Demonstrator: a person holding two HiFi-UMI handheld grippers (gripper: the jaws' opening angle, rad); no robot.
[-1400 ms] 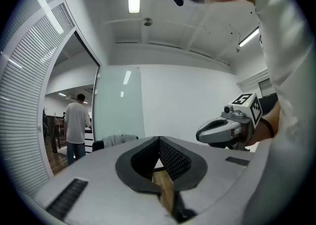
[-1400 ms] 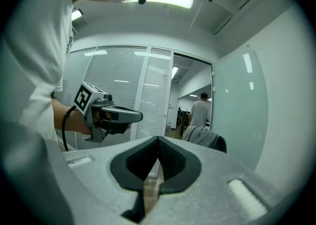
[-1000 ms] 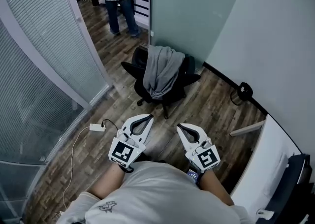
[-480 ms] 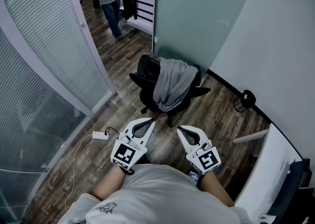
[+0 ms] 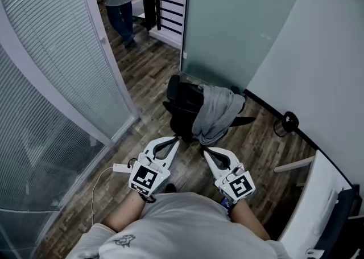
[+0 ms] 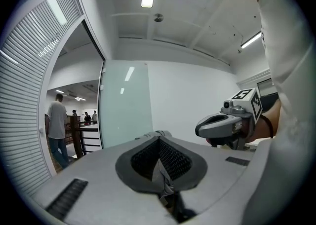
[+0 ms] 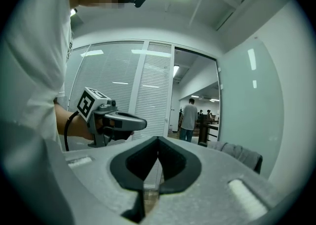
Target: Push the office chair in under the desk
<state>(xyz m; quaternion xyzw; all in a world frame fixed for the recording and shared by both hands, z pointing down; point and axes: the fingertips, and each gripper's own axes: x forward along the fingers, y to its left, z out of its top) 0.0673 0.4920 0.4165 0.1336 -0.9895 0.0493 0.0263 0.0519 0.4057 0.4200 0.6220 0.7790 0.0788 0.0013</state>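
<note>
The office chair, a grey garment over its back, stands just ahead on the floor, well apart from what seems the white bench at right. Left tool and right tool are closed, empty; best press both evenly on that back, steering rightward.

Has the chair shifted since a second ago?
No. The chair still sits at the foot of the glass panel, with the same gap to the cable coil; only the camera has come closer.
</note>
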